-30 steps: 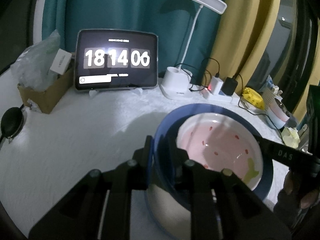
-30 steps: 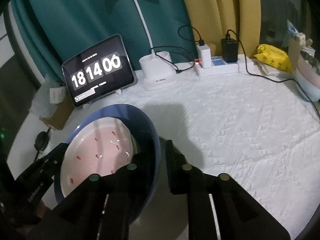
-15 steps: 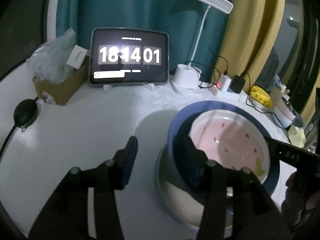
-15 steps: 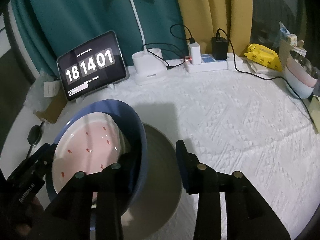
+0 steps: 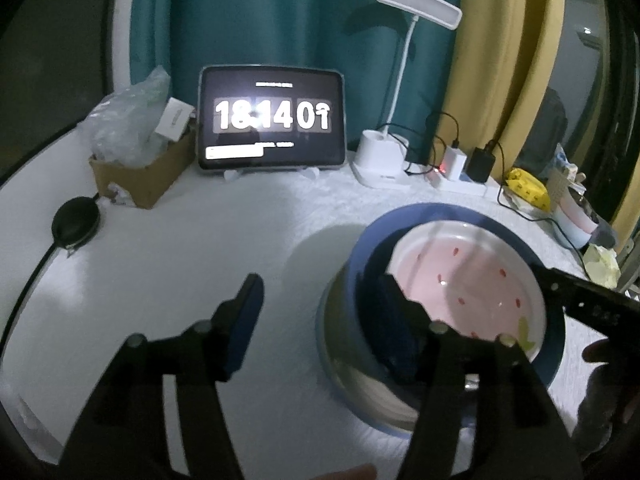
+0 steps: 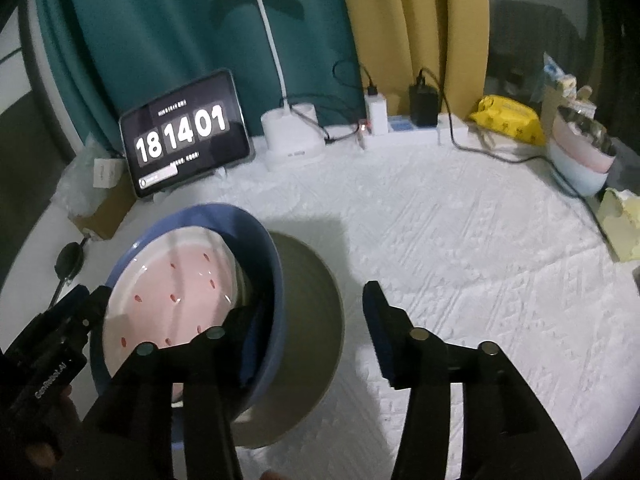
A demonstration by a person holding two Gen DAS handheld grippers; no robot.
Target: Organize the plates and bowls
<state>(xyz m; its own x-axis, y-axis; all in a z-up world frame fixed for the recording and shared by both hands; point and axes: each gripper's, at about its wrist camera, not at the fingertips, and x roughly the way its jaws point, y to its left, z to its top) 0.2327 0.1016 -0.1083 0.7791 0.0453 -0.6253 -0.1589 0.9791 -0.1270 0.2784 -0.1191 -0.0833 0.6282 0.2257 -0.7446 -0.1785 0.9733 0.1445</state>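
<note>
The blue bowl (image 5: 360, 256) sits on the white tablecloth (image 6: 460, 240), in front of and to the right of the tablet clock (image 5: 272, 120), and serves as the reference point here. It holds one pink plate (image 5: 460, 280) with small red marks, lying tilted against the bowl's inner wall. The blue bowl itself rests inside a larger pale bowl (image 6: 316, 320), making a nest of three pieces. The left gripper (image 5: 320, 312) has its jaws apart and opening; its right finger stands inside the blue bowl's near rim, its left finger outside on the cloth, neither pad seen pressing. The right gripper (image 6: 312, 320) likewise has jaws apart and opening, straddling the bowl walls on the opposite side, the left finger inside the bowl, the right finger clear over the cloth. Beyond the bowl, at the far right table edge, stands a second stack of bowls (image 6: 580, 156), pink over pale blue; its exact count cannot be made out. Behind the bowl: one desk lamp (image 5: 384, 160), one power strip (image 6: 412, 132) with two chargers, one yellow packet (image 6: 512, 120). To the far left, one cardboard box (image 5: 136, 176) holds crumpled plastic and a small white carton. The pale bowl's near side is hidden behind the grippers.
</note>
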